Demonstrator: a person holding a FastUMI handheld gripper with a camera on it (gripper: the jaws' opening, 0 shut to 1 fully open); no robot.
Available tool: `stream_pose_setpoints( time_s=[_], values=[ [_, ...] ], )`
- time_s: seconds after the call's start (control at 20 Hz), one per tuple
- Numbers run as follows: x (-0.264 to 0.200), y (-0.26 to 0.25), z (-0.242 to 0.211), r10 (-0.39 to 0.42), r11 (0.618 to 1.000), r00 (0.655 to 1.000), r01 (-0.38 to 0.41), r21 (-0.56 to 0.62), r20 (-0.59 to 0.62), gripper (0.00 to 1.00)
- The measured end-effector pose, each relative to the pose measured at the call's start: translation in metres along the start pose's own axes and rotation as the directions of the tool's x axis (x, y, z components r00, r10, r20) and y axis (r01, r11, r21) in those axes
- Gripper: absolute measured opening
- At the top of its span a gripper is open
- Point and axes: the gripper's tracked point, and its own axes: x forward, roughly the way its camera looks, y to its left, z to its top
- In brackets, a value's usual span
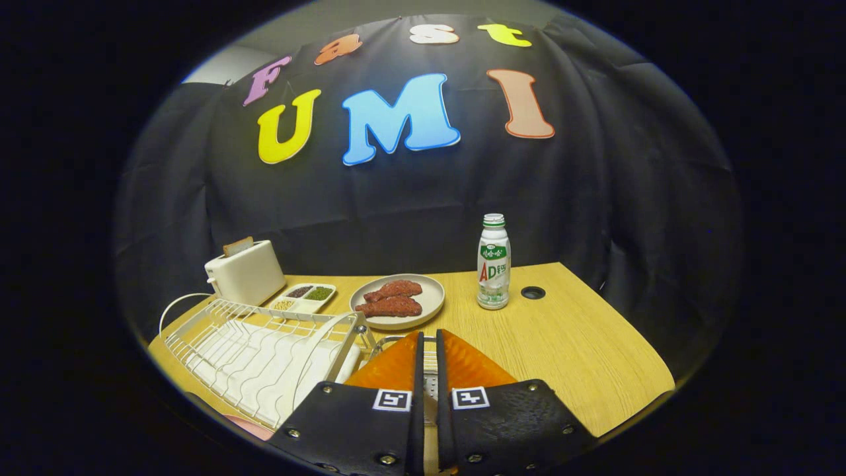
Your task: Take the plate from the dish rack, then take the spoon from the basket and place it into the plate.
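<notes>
Gripper (428, 344) fingers sitting nearly closed, narrow gap between, pinching nothing visible. Hovering over wire basket (429, 370), mostly hidden behind fingers; spoon impossible to make out. Dish rack (258, 350) lying left of fingers, white plate edge (317, 357) seemingly standing in slots. Beyond: plate holding meat pieces (396, 302), bottle (494, 262), toaster (244, 271), seasoning tray (304, 297).

The basket (429, 370) is largely hidden behind the nearly closed fingers (462, 367) of the claw (428, 338), so its contents cannot be made out, while the near end of the dish rack (258, 360) is cut off and a plate edge (251, 426) barely shown.
</notes>
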Motion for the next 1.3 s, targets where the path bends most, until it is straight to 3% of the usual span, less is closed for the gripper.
stream_pose_setpoints(
  time_s=[0.2,0.25,0.35,0.6,0.9,1.05,1.2,1.3],
  values=[
    [-0.023,0.022,0.033,0.103,0.994,0.986,-0.105,0.013,0.131,0.09],
    [-0.036,0.024,0.038,0.114,0.993,0.981,-0.114,-0.007,0.158,0.27],
    [-0.046,0.009,0.033,0.057,0.997,0.983,-0.047,-0.065,0.172,0.39],
    [-0.042,-0.005,0.006,0.035,0.999,0.988,-0.032,-0.022,0.152,0.39],
    [-0.014,-0.003,-0.014,0.063,0.997,0.984,-0.068,0.029,0.165,0.39],
    [-0.009,-0.002,-0.010,0.041,0.998,0.985,-0.048,0.038,0.167,0.19],
    [-0.010,0.003,-0.011,0.042,0.998,0.994,-0.047,0.041,0.106,0.11],
    [-0.007,0.003,-0.007,0.029,0.998,0.995,-0.034,0.048,0.092,0.10]
  ],
)
